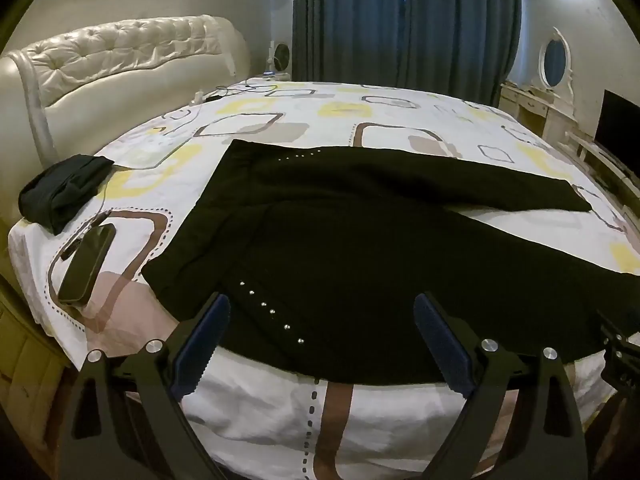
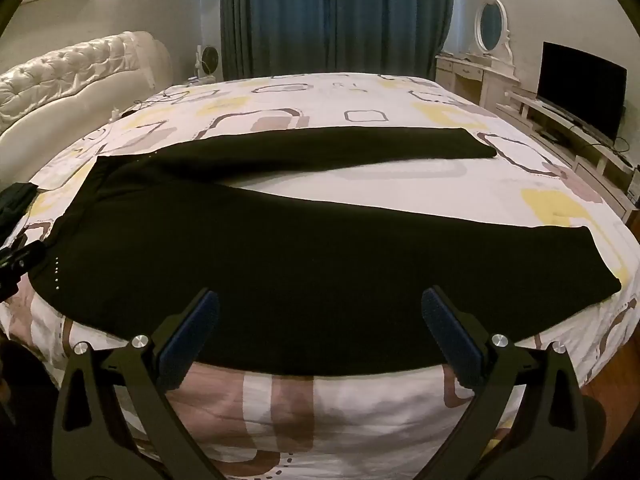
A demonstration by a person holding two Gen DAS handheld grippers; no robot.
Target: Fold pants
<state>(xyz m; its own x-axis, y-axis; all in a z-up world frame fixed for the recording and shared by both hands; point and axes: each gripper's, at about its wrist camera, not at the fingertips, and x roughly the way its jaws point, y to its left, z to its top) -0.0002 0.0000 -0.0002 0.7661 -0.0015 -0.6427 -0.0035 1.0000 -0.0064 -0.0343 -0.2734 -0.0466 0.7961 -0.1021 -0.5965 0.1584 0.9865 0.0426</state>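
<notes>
Both claws are spread wide and hold nothing: the left claw (image 1: 322, 312) hangs over the near edge of the bed (image 1: 256, 412), above the waist part of the pants (image 1: 320, 240), and the right claw (image 2: 320, 308) hangs over the near leg of the pants (image 2: 260, 248), more toward the hem.

I judge that folding is not yet begun. It seems the first fold is in hand, to bring one leg onto the other. For this each claw must go down to the near edge of the cloth, at 6 o'clock in each view, close on one layer only, and lift evenly toward 12 o'clock.

Black and thick, the pants lie flat on the patterned sheet, with the waist at 9 o'clock and the two legs opened like a V toward 3 o'clock. Small shiny studs (image 1: 272, 312) run in a row near the waist. A phone (image 1: 86, 266) and a dark bundle (image 1: 64, 196) lie at 9 o'clock, well apart from the pants.
</notes>
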